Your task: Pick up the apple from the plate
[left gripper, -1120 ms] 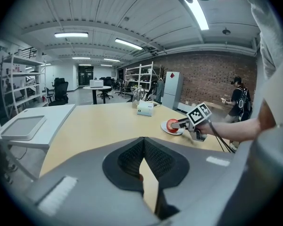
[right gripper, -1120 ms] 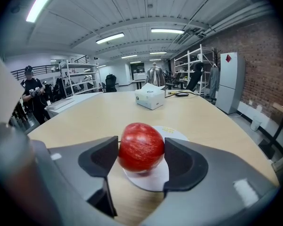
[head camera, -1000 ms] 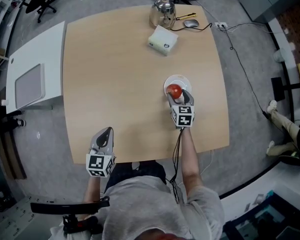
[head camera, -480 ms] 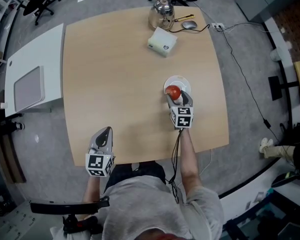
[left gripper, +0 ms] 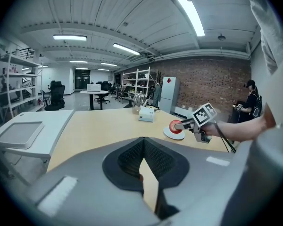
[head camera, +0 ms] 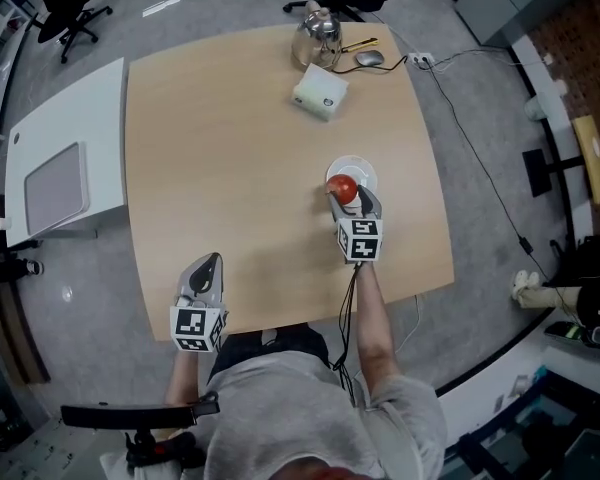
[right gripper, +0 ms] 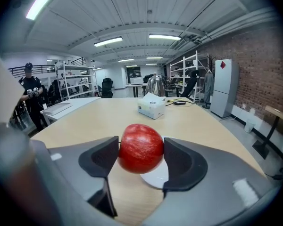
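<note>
While seemingly aloft, apple (right gripper: pixel 141 147) in right gripper (right gripper: pixel 141 150).

Bright, even light from ceiling tubes (right gripper: pixel 108 42); gripper views bulge and darken at edges.

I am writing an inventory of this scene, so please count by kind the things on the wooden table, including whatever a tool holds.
Apple: 1, gripped in the right tool
Plate: 1
White box: 1
Kettle: 1
Computer mouse: 1
Thin yellow stick, maybe a pen: 1
Total: 6
</note>
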A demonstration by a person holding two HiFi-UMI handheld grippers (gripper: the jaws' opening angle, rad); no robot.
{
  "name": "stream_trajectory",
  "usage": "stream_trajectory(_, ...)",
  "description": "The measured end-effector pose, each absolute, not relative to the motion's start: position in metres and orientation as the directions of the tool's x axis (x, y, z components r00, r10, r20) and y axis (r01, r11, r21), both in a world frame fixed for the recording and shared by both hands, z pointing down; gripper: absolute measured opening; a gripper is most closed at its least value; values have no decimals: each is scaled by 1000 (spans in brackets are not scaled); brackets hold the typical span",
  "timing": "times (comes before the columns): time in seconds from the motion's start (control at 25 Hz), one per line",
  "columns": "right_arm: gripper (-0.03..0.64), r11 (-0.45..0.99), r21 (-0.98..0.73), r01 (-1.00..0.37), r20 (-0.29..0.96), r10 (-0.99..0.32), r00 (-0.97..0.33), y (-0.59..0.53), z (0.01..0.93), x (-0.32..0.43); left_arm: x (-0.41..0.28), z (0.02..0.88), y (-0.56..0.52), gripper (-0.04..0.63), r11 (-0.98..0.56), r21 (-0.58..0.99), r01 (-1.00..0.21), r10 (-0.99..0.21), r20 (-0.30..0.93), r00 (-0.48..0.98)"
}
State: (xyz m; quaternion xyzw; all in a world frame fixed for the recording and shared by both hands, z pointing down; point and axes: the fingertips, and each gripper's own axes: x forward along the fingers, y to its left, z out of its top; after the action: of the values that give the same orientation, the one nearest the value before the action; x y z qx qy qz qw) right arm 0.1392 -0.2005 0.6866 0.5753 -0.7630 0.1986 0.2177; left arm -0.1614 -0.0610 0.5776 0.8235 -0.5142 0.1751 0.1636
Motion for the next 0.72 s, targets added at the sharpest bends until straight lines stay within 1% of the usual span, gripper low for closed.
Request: stream_trajectory(0.72, 307, 158, -4, -987, 459, -877, -142, -137, 598, 110, -189, 544, -76, 19, -511, 102, -853, -788, 341, 513)
